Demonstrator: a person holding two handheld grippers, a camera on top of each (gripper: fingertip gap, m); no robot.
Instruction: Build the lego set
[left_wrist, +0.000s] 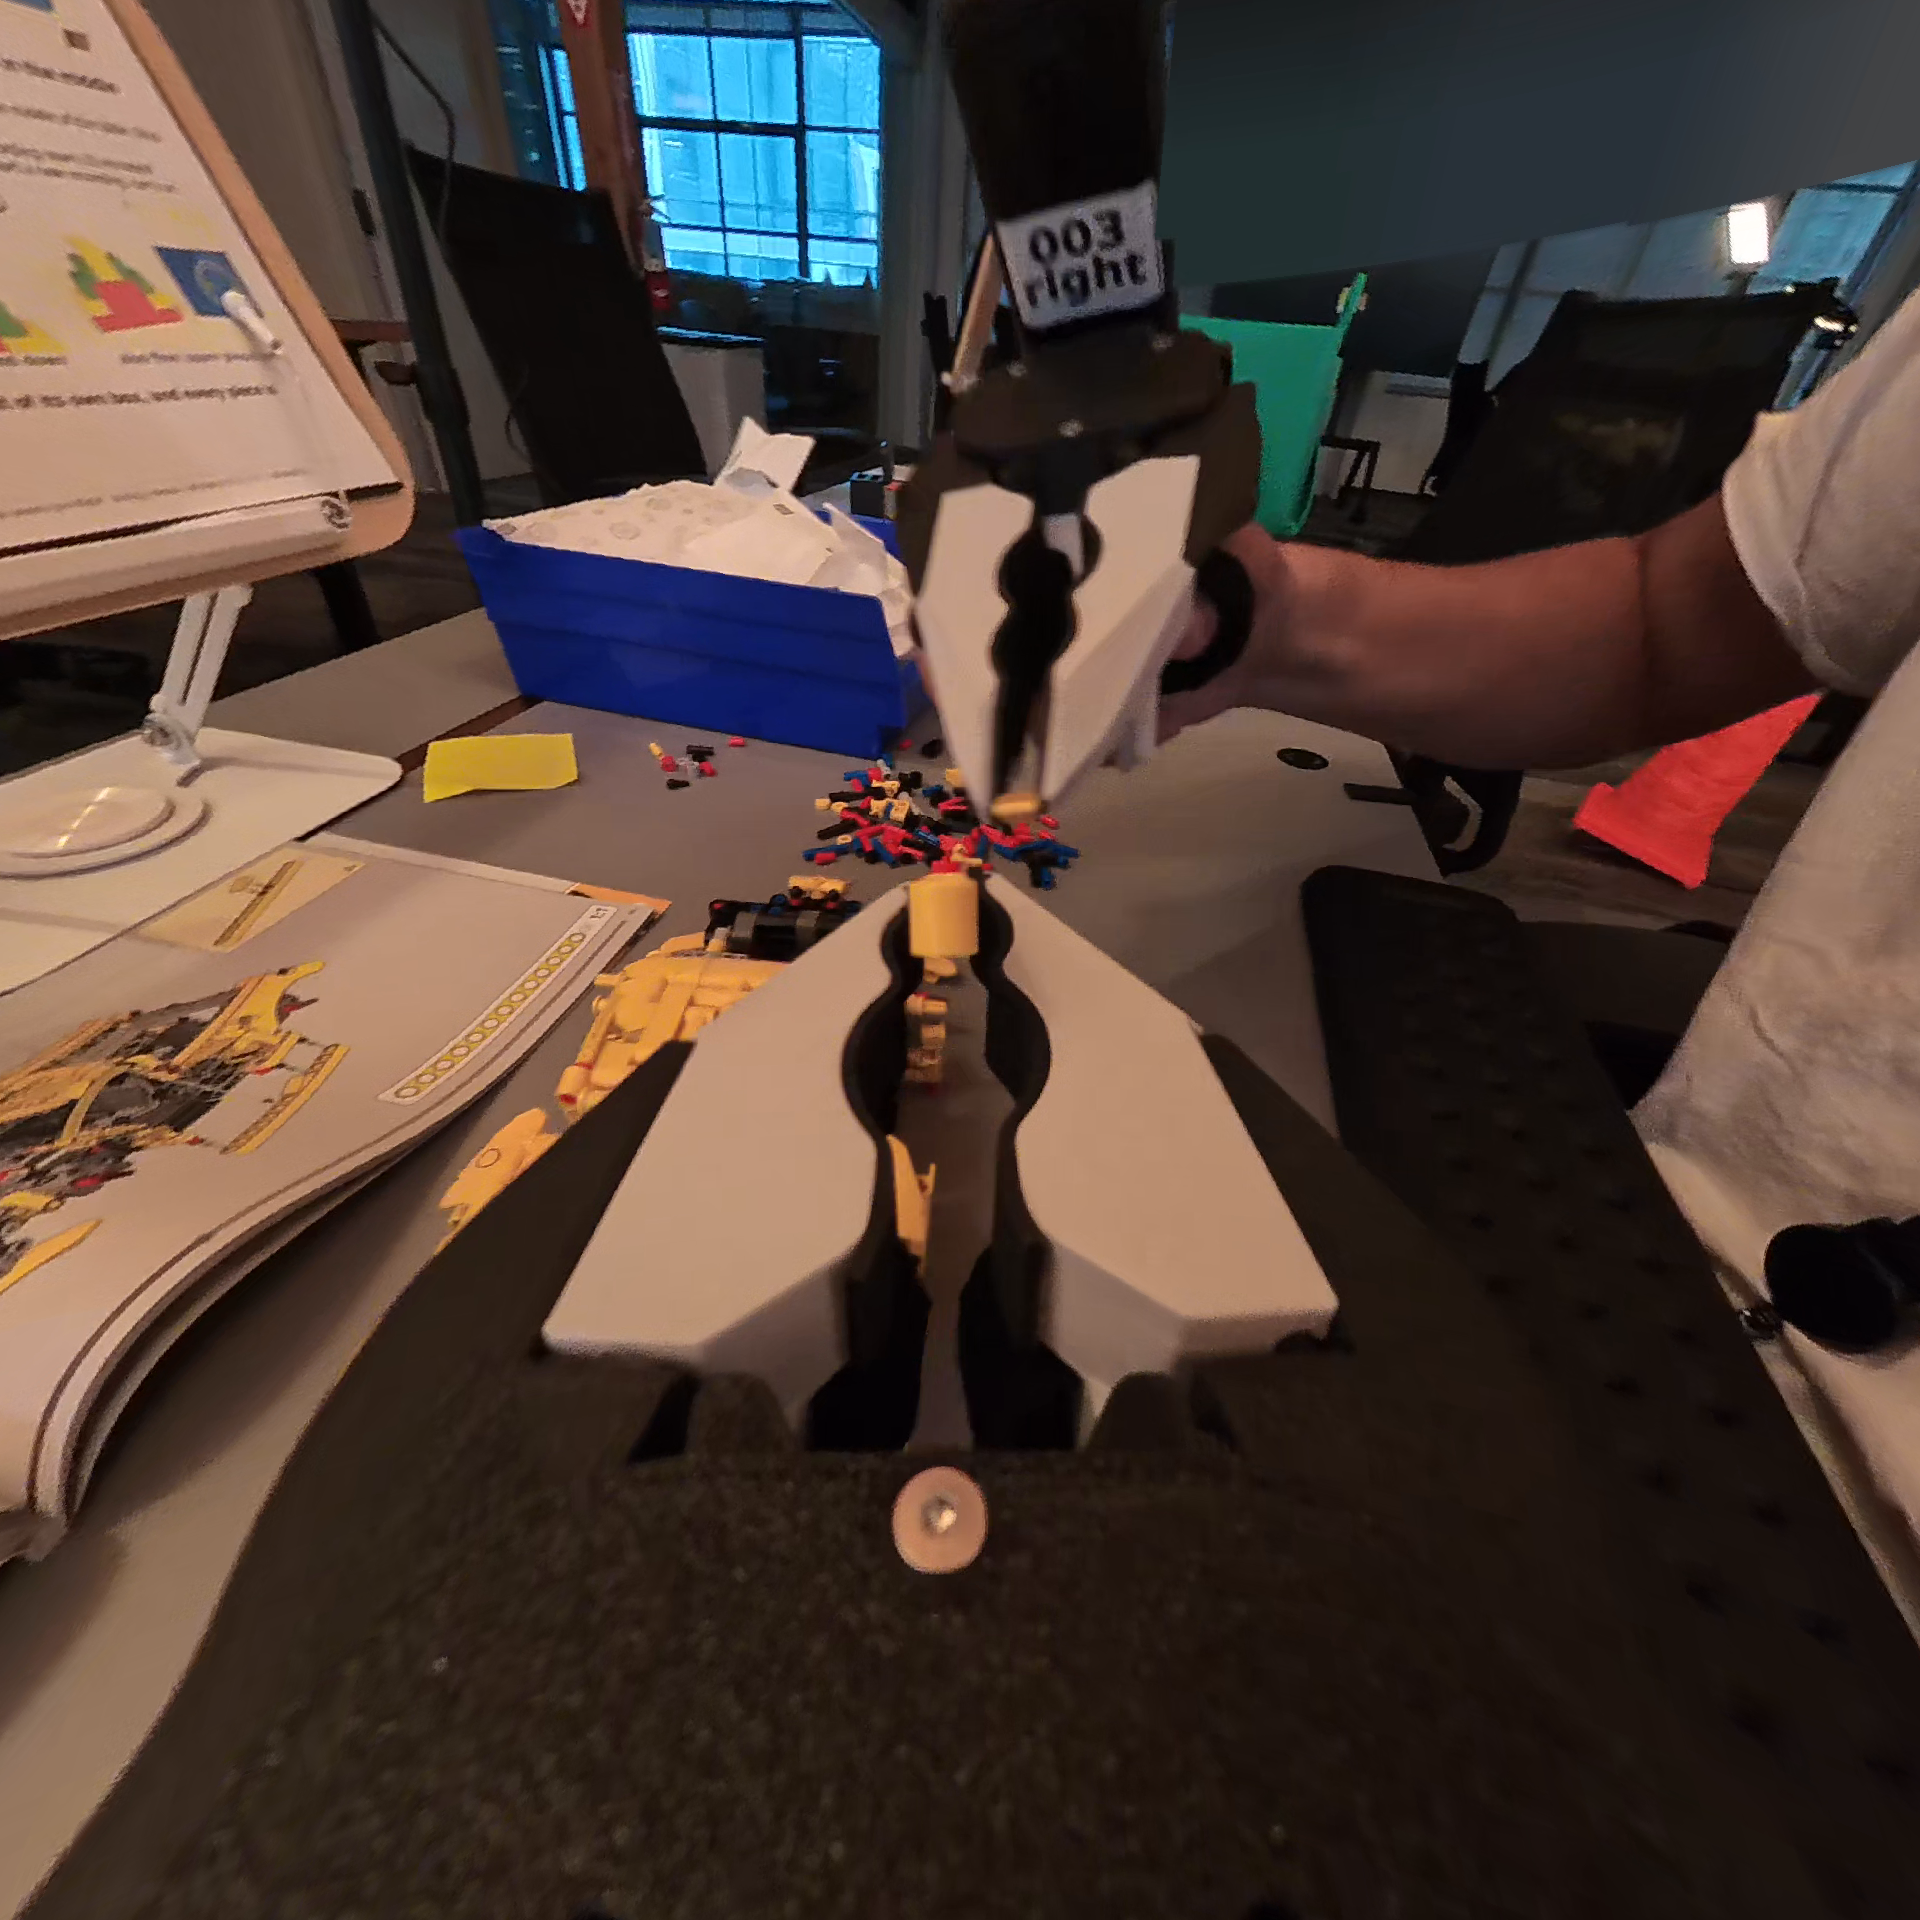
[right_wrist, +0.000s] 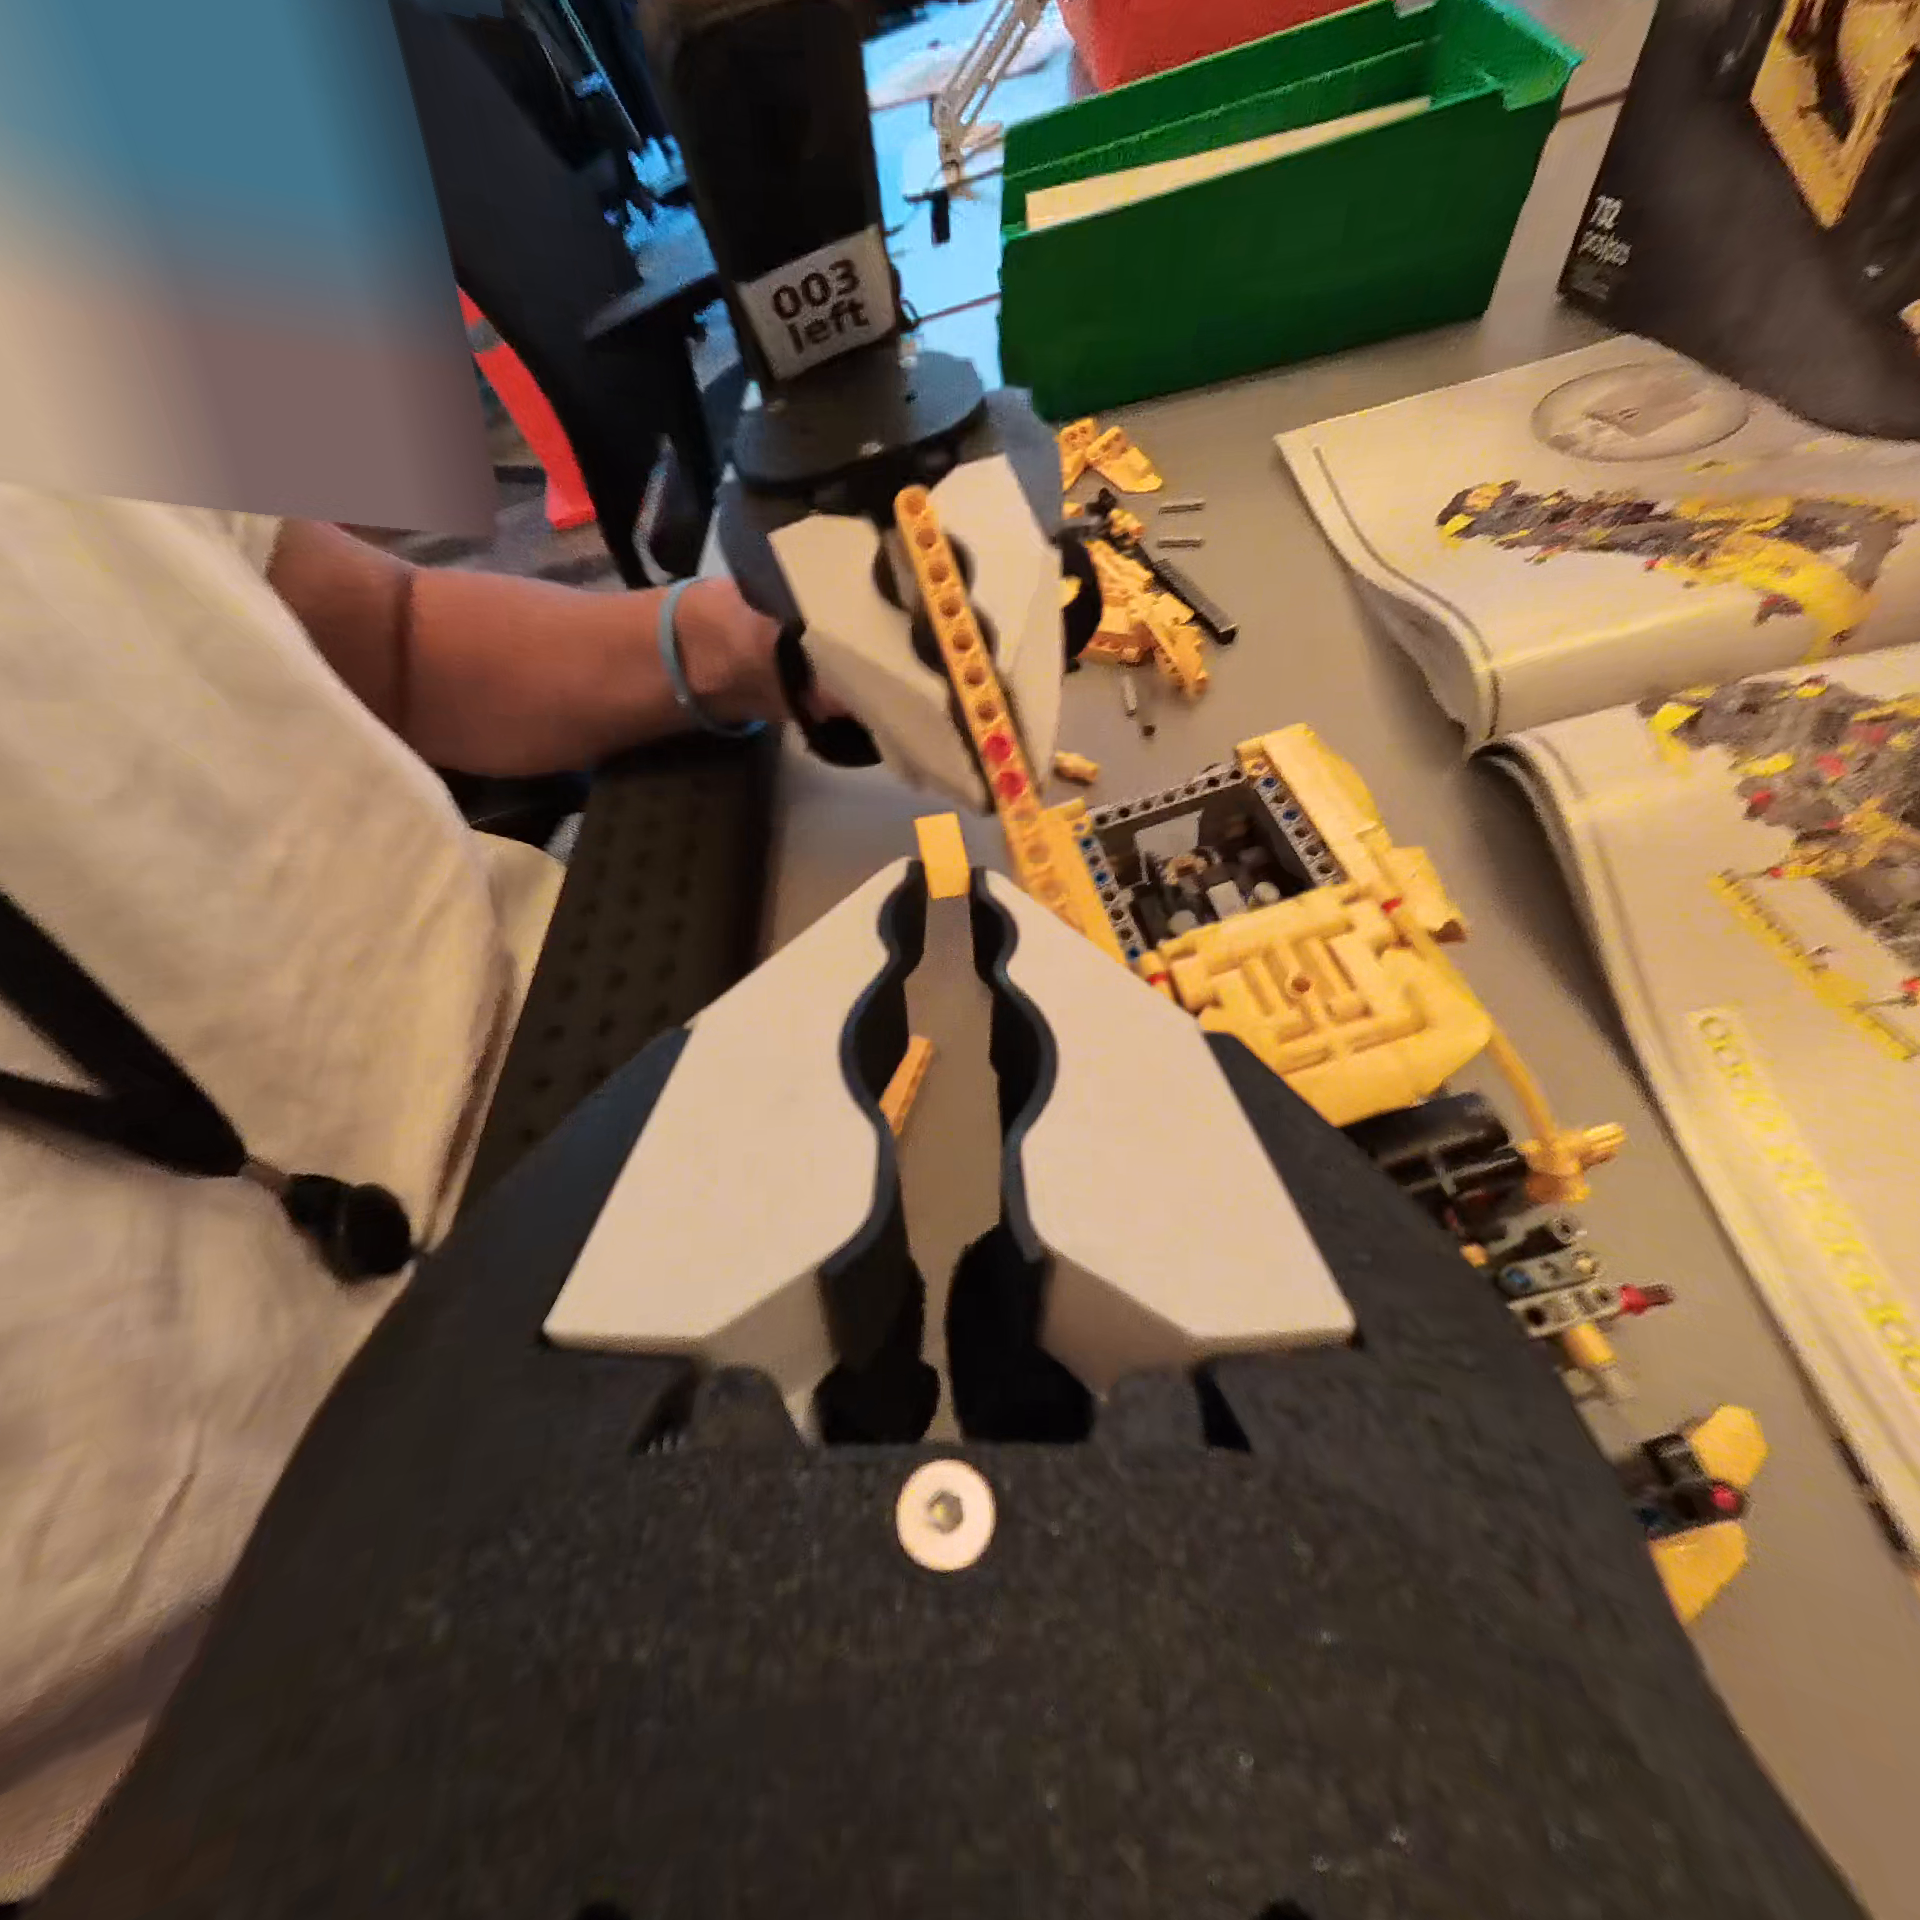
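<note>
Paper comes first at the left edge of the table (left_wrist: 1195, 883): a stand with an instruction sheet (left_wrist: 156, 312), and nearer, an open instruction booklet (left_wrist: 260, 1039). Just beyond lies a yellow slip (left_wrist: 499, 766), then a blue bin (left_wrist: 686, 644) stuffed with white bags toward the far edge.

Mid-table, a scatter of small red, blue and black pins (left_wrist: 935, 831) lies beside the yellow lego model (right_wrist: 1299, 966), whose grey frame is open on top.

The left gripper (left_wrist: 943, 894) has its jaws drawn narrow around a long yellow beam (right_wrist: 966, 665); in the right wrist view the beam runs slanted between its fingers, its lower end reaching down to the corner of the model. The left wrist view shows only the beam's end, poking out at the fingertips.

The right gripper (right_wrist: 943, 868) pinches a small yellow piece (right_wrist: 941, 854) at its very tips, jaws nearly together. It hangs above the pin scatter, close to the left gripper's tips but apart from them.

Farther right in the right wrist view sit a green bin (right_wrist: 1247, 260) and the dark set box (right_wrist: 1714, 208) near the far edge.
</note>
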